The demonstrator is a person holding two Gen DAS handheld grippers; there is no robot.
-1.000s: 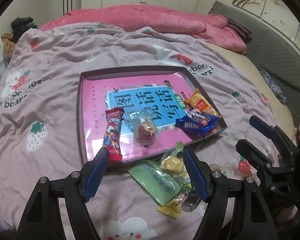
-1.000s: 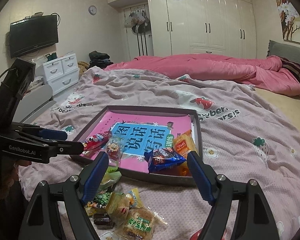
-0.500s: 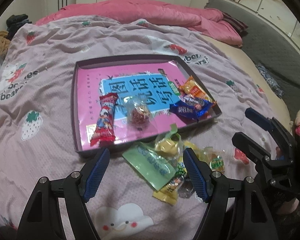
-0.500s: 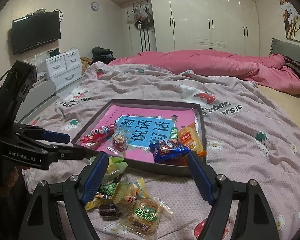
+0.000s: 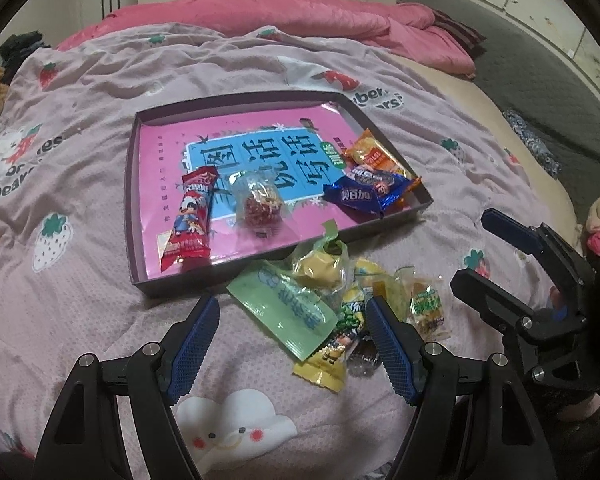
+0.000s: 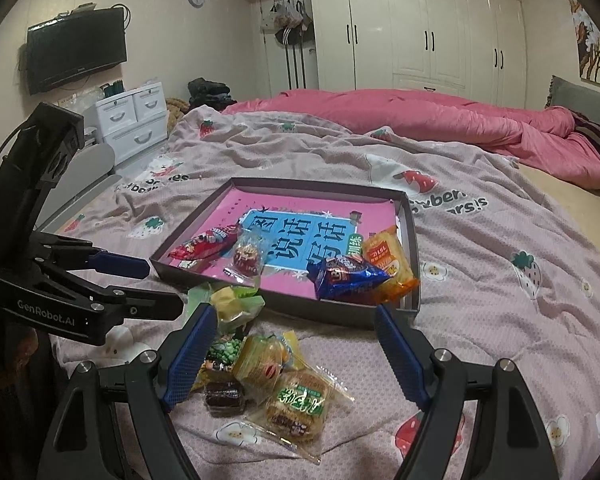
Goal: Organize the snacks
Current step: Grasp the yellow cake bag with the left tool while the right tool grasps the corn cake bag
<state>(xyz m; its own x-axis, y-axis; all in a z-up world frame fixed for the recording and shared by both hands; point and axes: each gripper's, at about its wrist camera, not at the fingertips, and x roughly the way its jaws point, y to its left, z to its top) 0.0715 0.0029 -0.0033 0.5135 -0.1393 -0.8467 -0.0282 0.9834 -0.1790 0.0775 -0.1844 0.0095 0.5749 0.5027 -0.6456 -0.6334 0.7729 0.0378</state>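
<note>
Both my tools spread, empty — left tool [image 5: 290, 344] over loose snack pile [image 5: 340, 304] on bed, just before tray [image 5: 134, 208]. Green packet [image 5: 286, 310] lies between left tips, long axis diagonal; right tool [image 6: 290, 354] nearer cake packets [image 6: 296, 400].

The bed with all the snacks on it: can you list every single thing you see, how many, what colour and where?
tray: one, dark rim, pink and blue sheet inside, on the blanket.
snacks in tray: four; red packet on its left, clear wrapped red sweet in the middle, blue packet and orange packet on its right.
loose snack pile: several, count unclear, green, yellow and clear wrappers, on the blanket in front of the tray.
blanket: one, lilac with strawberries, over the bed.
quilt: one, pink, far side of bed.
wardrobe: white, back wall.
television: black, wall.
drawers: white, below television.
left gripper: open, empty.
right gripper: open, empty.
</note>
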